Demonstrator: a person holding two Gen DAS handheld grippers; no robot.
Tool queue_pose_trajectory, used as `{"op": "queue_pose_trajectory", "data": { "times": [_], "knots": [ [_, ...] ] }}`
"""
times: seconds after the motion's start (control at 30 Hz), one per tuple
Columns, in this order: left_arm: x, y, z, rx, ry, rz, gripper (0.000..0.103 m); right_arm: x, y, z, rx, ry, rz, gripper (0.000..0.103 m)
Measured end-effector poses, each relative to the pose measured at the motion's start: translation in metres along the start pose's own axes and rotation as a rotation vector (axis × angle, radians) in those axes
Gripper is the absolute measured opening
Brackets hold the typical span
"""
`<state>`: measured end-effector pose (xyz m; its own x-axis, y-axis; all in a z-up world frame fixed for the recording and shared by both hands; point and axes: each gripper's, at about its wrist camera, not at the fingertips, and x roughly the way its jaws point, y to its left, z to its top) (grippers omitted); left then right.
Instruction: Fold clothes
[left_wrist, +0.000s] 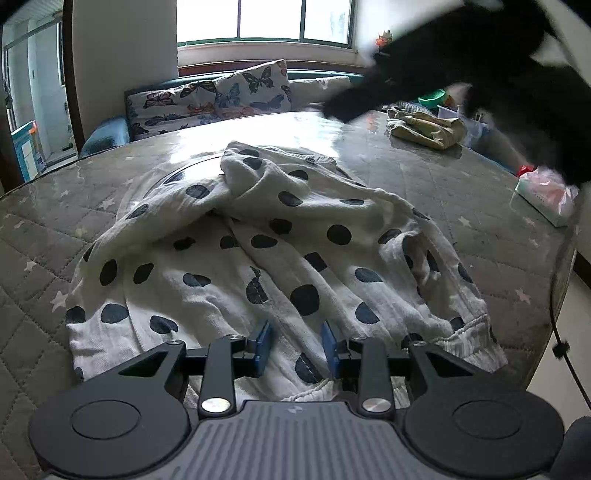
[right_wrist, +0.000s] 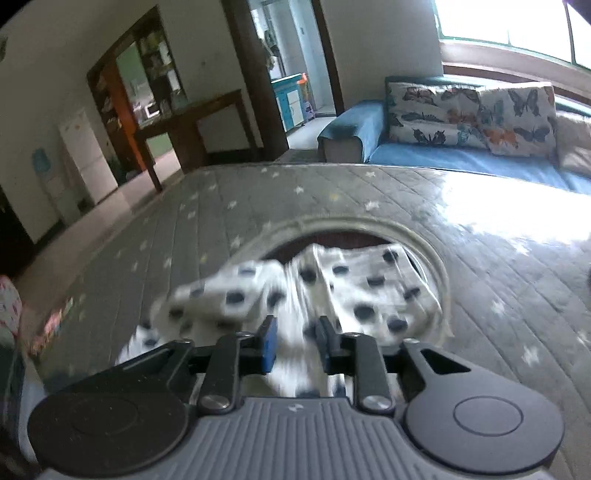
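A white garment with dark polka dots (left_wrist: 266, 254) lies crumpled on the round quilted table (left_wrist: 55, 221). My left gripper (left_wrist: 297, 341) is open, its blue pads (left_wrist: 263, 345) just above the garment's near edge, holding nothing. In the right wrist view the same garment (right_wrist: 365, 288) is blurred. My right gripper (right_wrist: 295, 341) hangs above it with its jaws apart and white cloth showing between the pads (right_wrist: 269, 343); whether they pinch it I cannot tell. A dark blurred shape, the right gripper or arm (left_wrist: 461, 59), crosses the upper right of the left wrist view.
A folded yellowish cloth (left_wrist: 424, 129) lies at the table's far right. A tissue pack (left_wrist: 543, 195) sits near the right edge. A round inset ring (right_wrist: 424, 240) is in the table's middle. A sofa with butterfly cushions (right_wrist: 472, 110) stands behind.
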<state>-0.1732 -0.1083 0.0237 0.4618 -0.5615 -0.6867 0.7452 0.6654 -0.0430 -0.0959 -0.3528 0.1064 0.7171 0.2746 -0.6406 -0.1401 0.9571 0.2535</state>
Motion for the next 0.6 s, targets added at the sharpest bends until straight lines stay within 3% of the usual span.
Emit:
{"op": "queue_pose_trajectory", "data": {
  "times": [0.17,0.43,0.5,0.53,0.57,0.6],
  "knots": [
    [0.0,0.0,0.001,-0.008,-0.008,-0.01,0.036,0.051,0.0,0.034,0.015,0.018,-0.017,0.034],
    [-0.001,0.001,0.0,-0.013,-0.022,-0.022,0.038,0.122,-0.01,0.049,0.113,0.09,0.002,0.035],
    [-0.001,0.0,0.001,-0.009,-0.022,-0.022,0.039,0.131,-0.014,0.047,0.124,0.115,0.014,0.03],
    [-0.001,0.0,0.001,-0.009,-0.023,-0.023,0.039,0.132,-0.017,0.045,0.131,0.123,0.019,0.016],
    [-0.001,0.001,0.001,-0.009,-0.024,-0.024,0.039,0.133,-0.019,0.043,0.138,0.131,0.024,0.007],
    [-0.001,0.001,0.0,-0.009,-0.025,-0.024,0.039,0.131,-0.02,0.041,0.139,0.128,0.022,0.007]
  ]
}}
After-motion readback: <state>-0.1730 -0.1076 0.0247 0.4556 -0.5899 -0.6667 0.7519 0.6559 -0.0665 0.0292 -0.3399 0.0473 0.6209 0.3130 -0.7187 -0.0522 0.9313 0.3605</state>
